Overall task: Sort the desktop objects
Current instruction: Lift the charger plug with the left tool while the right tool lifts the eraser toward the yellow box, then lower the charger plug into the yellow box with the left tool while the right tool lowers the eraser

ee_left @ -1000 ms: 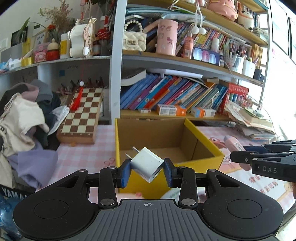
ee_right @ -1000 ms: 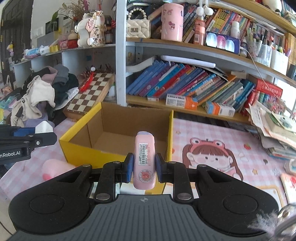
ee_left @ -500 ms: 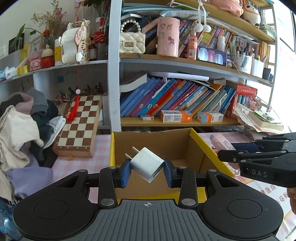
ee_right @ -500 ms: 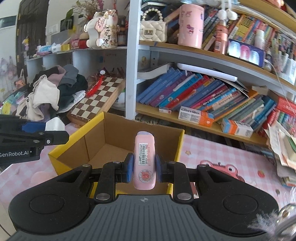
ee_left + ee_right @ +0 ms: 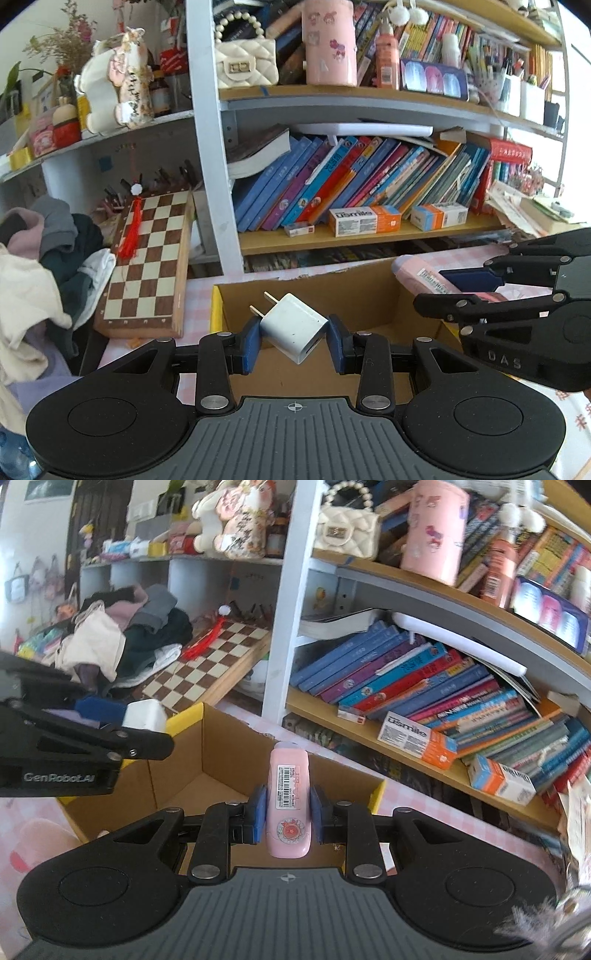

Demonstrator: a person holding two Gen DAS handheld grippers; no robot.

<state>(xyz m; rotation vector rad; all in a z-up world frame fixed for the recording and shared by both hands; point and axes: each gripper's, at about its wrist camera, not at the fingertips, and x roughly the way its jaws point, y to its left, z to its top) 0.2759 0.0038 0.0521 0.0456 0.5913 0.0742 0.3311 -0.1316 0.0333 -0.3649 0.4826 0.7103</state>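
Above cardboard box point(image 5: 332, 295), white charger point(image 5: 293, 326) sits clamped between left fingers point(image 5: 253, 345).

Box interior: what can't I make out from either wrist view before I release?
- Left wrist: the box floor is mostly hidden behind the left gripper and charger.
- Right wrist: the box's near floor is hidden by the right gripper and pink case.
- Whether anything already lies inside: cannot tell.
- The case's label is too small to read.
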